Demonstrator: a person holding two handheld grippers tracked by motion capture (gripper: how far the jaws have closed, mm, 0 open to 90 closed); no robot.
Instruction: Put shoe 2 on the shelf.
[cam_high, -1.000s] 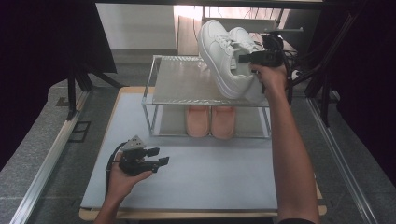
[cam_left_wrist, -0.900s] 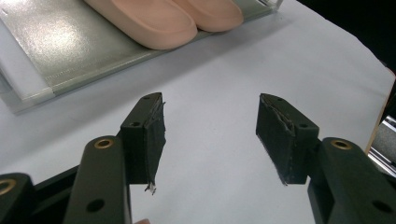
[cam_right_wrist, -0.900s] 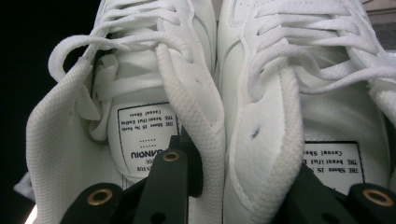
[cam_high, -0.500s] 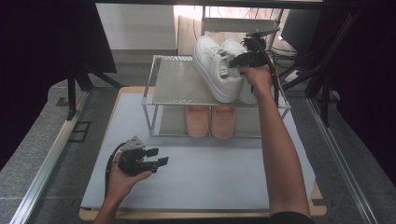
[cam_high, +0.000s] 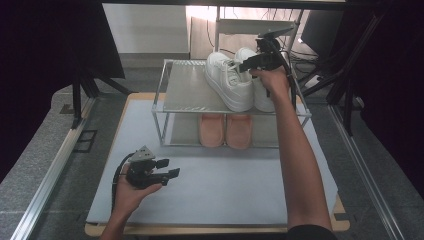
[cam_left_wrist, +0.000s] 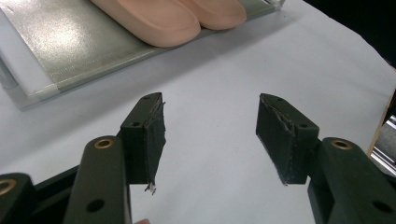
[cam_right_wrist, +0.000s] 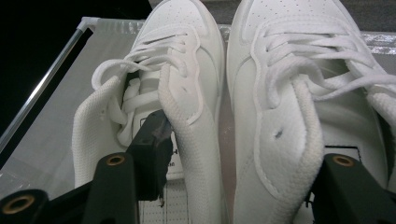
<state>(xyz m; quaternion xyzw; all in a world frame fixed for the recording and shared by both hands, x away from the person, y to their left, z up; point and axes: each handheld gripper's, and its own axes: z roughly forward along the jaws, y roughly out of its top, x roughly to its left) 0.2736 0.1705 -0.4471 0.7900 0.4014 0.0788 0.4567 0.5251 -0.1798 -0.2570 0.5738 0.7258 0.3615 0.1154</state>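
Sneakers, two white ones, are standing side by side on the rack's (cam_high: 185, 95) top shelf, and a pair of pink slippers (cam_high: 225, 131) is lying on the shelf below. The left sneaker (cam_right_wrist: 159, 100) is carrying an insole label, its print too small for reading. The right claw (cam_right_wrist: 238, 163) is spreading wide, one jaw inside that sneaker's opening, the other inside the right sneaker (cam_right_wrist: 303, 93), their adjoining collars lying between. The left claw (cam_left_wrist: 210, 126) is gaping empty over the tabletop (cam_left_wrist: 280, 60) before the rack.
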